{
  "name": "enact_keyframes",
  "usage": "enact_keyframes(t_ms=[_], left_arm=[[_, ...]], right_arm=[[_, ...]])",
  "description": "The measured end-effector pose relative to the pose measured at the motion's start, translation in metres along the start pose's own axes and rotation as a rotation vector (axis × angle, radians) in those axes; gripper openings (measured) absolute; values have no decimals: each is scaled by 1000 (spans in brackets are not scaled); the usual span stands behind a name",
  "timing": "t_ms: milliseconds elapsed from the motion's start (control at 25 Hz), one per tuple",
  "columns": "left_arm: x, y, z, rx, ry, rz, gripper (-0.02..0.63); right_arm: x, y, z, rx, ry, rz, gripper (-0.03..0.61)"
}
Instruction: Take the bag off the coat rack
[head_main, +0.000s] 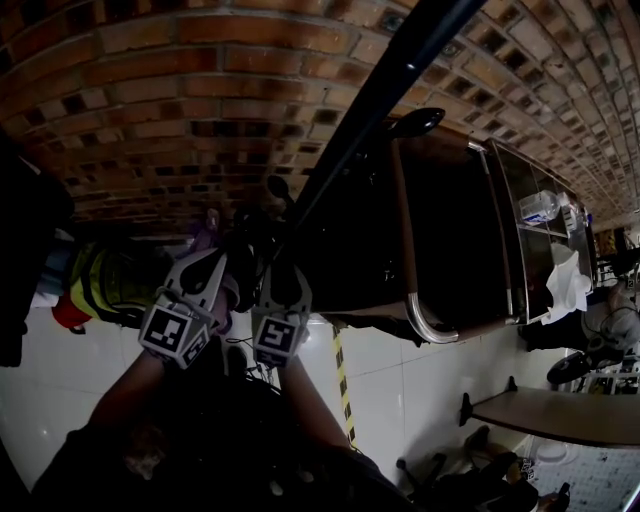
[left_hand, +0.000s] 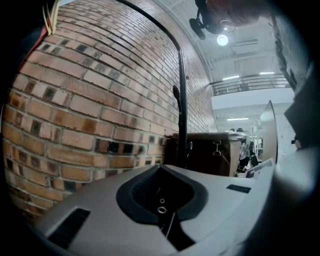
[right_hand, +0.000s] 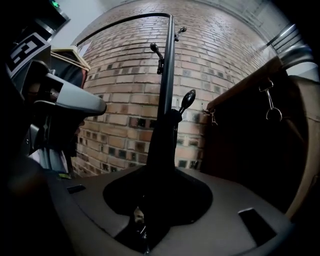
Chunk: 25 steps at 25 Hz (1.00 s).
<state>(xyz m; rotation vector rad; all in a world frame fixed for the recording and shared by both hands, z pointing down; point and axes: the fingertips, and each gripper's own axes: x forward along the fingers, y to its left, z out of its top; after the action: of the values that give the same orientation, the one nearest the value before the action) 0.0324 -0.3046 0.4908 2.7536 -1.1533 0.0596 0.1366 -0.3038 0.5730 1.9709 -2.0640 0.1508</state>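
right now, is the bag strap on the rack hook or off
On: the dark strap runs from the right gripper up to the knobbed hook.

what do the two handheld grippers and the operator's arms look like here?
The left gripper and right gripper are pale grey moulded shells with a black-lined teardrop recess at the jaws. Each bears a cube of black-and-white square markers: left cube, right cube. No cables show. Sleeves are too dark to tell.

My right hand-held gripper clamps the black bag strap, which rises to a knobbed peg on the thin black metal coat rack.
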Motion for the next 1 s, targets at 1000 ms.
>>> enact_keyframes(t_ms=[1000], left_arm=[[-3,-8,11,5,-13,-17,15]], right_arm=[[-48,-17,108,185,-257,229,48]])
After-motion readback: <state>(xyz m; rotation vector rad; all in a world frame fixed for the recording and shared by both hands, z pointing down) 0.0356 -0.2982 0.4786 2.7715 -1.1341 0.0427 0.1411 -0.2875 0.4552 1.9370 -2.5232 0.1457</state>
